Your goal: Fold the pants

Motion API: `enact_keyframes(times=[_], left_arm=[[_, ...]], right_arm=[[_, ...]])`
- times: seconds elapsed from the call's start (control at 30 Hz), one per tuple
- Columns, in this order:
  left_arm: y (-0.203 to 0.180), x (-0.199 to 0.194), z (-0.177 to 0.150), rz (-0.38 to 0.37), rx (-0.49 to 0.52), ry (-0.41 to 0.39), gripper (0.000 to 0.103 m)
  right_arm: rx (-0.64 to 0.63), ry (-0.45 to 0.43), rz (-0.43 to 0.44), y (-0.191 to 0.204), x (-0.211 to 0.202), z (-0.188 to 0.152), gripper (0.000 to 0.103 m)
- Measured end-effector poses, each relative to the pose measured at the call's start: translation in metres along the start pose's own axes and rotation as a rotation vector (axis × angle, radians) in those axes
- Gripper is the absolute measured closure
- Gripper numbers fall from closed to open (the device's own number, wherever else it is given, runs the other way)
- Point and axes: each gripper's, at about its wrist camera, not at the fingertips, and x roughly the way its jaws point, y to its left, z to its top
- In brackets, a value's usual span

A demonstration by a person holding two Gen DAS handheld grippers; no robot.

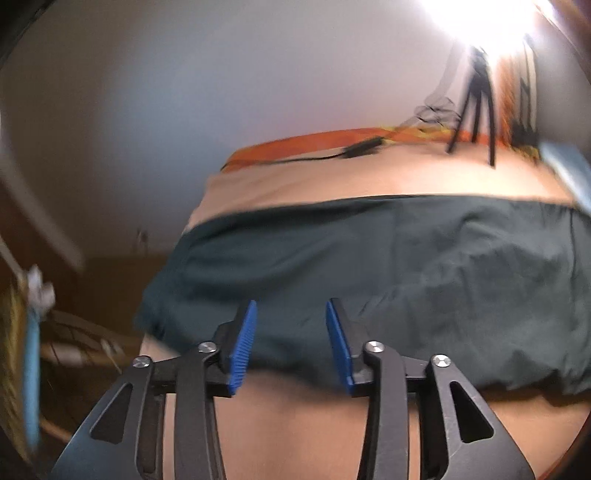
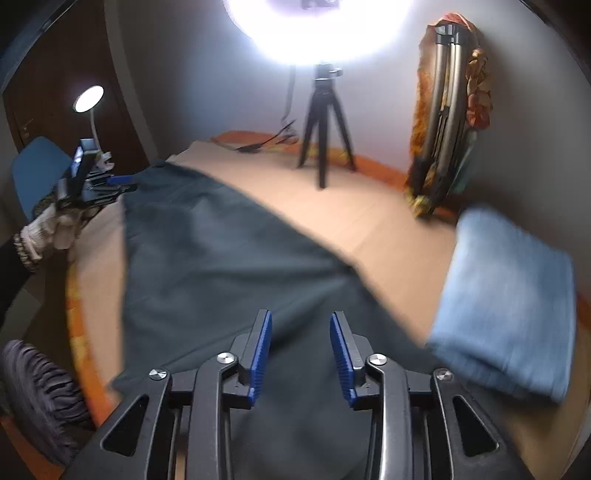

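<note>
Left wrist view first: the left gripper (image 1: 290, 314) has its blue pads (image 1: 243, 343) spread wide apart with nothing between them, hovering just over the near edge of the dark green pants (image 1: 369, 280). The pants lie flat across the tan tabletop (image 1: 295, 424), running from right ahead of the fingers off to the right, a bit rumpled on the right side. Far ahead and to the right there's a black tripod (image 1: 476, 110) under a really bright light (image 1: 480, 22), with a black cable (image 1: 354, 150) on the table near an orange cloth strip (image 1: 295, 144) at the far edge. It's all motion-blurred, so fine detail is hard to make out. Right wrist view: the right gripper (image 2: 301, 328) is also wide open, empty, with the pants (image 2: 221, 266) directly under and ahead of it, stretching away forward and to the left. Just to the right of the fingers sits a folded light blue garment (image 2: 509, 310), its near-left corner touching or overlapping the pants edge, can't tell which. Way off to the left ahead, the left gripper (image 2: 114, 182) shows up at the far end of the pants, held by a hand in a white knit glove (image 2: 51, 230). Straight ahead is the tripod (image 2: 325, 122) with a ring light (image 2: 317, 26), and a small desk lamp (image 2: 88, 99) glows on the left.
</note>
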Motion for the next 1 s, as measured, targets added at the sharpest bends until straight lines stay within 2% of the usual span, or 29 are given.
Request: enact_keyframes(times=[0.03,0.13,0.23,0.27,0.4,0.43,0.47,0.6,0.73,0.8,0.97,1.0], left_arm=[[0.015,-0.005,-0.005,-0.009,-0.067,-0.003,0.060],[0.045,-0.013,-0.017,-0.030,-0.199,-0.005,0.045],[0.065,-0.012,-0.028,-0.072,-0.288,0.004,0.043],[0.072,-0.010,-0.031,-0.082,-0.315,0.005,0.043],[0.099,0.006,-0.045,-0.165,-0.498,0.043,0.037],[0.106,0.017,-0.045,-0.187,-0.552,0.055,0.037],[0.111,0.023,-0.046,-0.199,-0.595,0.059,0.037],[0.132,0.047,-0.050,-0.264,-0.770,0.060,0.037],[0.139,0.069,-0.049,-0.246,-0.817,0.089,0.037],[0.141,0.072,-0.048,-0.229,-0.826,0.073,0.037],[0.152,0.083,-0.041,-0.180,-0.856,0.062,0.037],[0.153,0.085,-0.039,-0.166,-0.858,0.058,0.037]], right_arm=[[0.030,0.004,0.021,0.010,-0.003,-0.008,0.066],[0.119,0.017,0.063,0.028,-0.005,-0.032,0.062],[0.149,0.082,0.014,0.045,0.003,-0.050,0.061],[0.179,0.086,0.024,0.046,0.004,-0.055,0.061],[0.391,0.087,0.161,0.047,0.017,-0.079,0.060],[0.422,0.091,0.182,0.048,0.023,-0.083,0.055],[0.440,0.100,0.202,0.050,0.028,-0.087,0.046],[0.461,0.110,0.217,0.058,0.045,-0.089,0.044],[0.489,0.119,0.243,0.061,0.059,-0.085,0.042],[0.509,0.120,0.260,0.059,0.063,-0.085,0.042],[0.503,0.125,0.265,0.061,0.073,-0.079,0.029],[0.494,0.121,0.259,0.064,0.074,-0.077,0.029]])
